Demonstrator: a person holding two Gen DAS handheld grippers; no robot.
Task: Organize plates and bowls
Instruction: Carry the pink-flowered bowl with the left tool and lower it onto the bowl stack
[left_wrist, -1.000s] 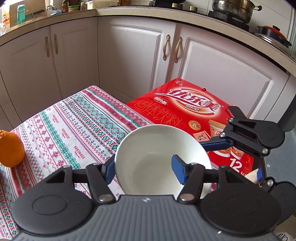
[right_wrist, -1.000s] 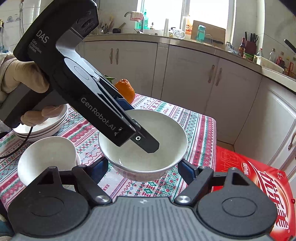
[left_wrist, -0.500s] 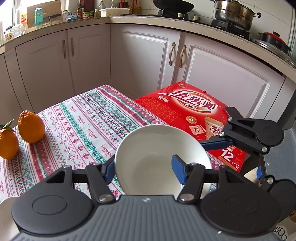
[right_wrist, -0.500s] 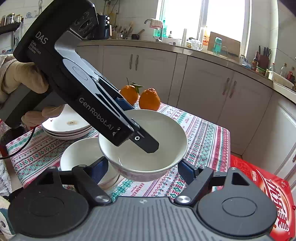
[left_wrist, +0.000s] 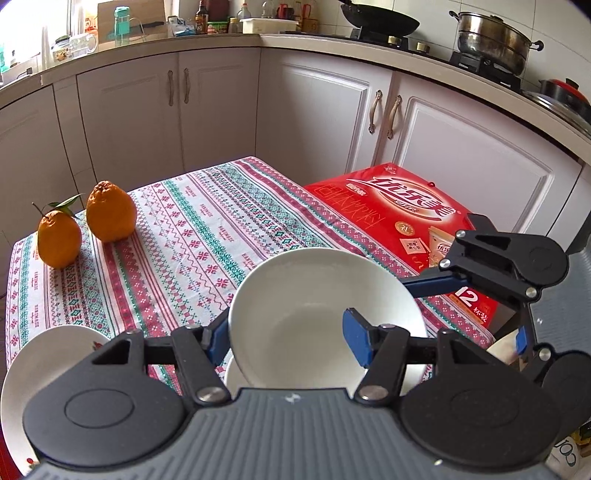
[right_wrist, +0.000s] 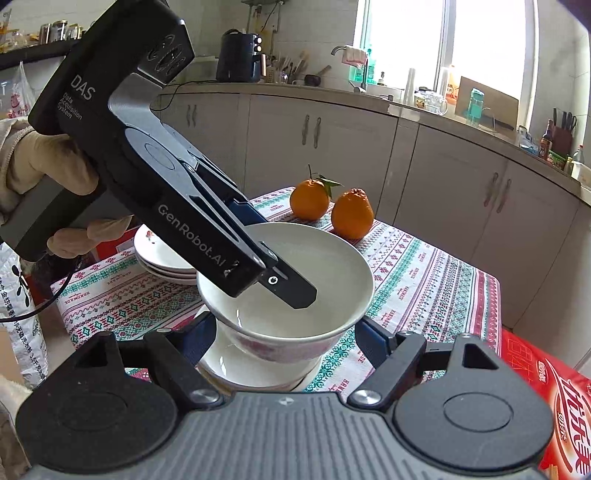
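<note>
1. Your left gripper (left_wrist: 288, 341) is clenched on the rim of the white bowl (left_wrist: 321, 314): one blue pad is outside the wall, the other inside the bowl.
2. Your right gripper (right_wrist: 284, 343) has its two blue pads at the sides of the same bowl's lower wall; if they press on it or only stand beside it, I cannot tell.
3. The bowl is off the table, tilted a little, and just over a second white bowl (right_wrist: 236, 363) that stands on the tablecloth (left_wrist: 192, 243). If the two bowls touch, I cannot tell.
4. Your gloved left hand (right_wrist: 48, 177) holds the black handle of the left gripper, seen in the right wrist view.
5. A stack of white plates (right_wrist: 162, 254) lies behind the bowls, on the left side in the right wrist view.
6. Two oranges (left_wrist: 85, 232) stand near the far edge of the table, close to each other.
7. A red carton (left_wrist: 406, 221) lies beside the table, in front of the white cabinets (left_wrist: 332, 122).
</note>
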